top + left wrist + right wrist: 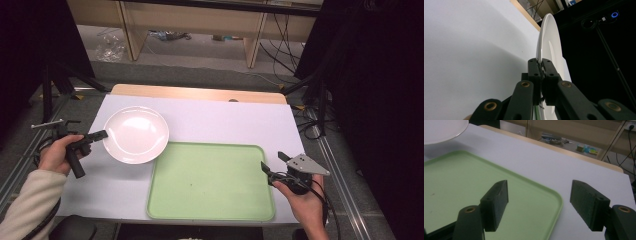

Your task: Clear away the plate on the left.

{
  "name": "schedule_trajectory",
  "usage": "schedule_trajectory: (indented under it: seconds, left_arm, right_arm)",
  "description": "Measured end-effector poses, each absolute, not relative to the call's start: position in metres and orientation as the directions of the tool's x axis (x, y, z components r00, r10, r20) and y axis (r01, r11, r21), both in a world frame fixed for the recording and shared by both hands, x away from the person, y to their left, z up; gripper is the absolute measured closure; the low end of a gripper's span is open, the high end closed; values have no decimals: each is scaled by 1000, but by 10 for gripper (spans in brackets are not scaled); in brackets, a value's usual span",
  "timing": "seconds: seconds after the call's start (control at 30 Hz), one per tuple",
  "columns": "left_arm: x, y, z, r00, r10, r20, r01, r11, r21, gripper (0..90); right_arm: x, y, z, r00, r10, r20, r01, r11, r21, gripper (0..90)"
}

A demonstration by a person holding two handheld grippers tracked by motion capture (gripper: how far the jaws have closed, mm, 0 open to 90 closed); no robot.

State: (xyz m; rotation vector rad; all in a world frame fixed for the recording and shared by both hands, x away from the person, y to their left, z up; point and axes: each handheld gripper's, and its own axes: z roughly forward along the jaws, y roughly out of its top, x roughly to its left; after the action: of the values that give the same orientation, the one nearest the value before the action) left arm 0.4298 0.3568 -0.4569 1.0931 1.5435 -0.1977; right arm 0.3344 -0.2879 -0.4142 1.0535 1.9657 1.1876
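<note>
White-covered worktop, dark curtains around. White plate near the left edge is clamped at its rim by the left tool, likely for transfer onto the green tray along the front edge. Right tool is held wide, empty, beside the tray's right edge.

The tabletop lay bare along its far edge and toward the far right corner, open to any approach. The green tray took up the near middle, its raised rim a low curb. The white plate blocked the left side, overlapping the tray's far left corner, with the left tool clamped on its rim.
</note>
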Motion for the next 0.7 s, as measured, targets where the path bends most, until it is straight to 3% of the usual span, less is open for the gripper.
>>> schedule_trajectory:
  seconds: [0.7]
  left_arm:
    - [431,344,-453,144,493,-858,726,537,431,866]
  right_arm:
    - [334,-288,-413,-499,860,-105,313,292,904,317]
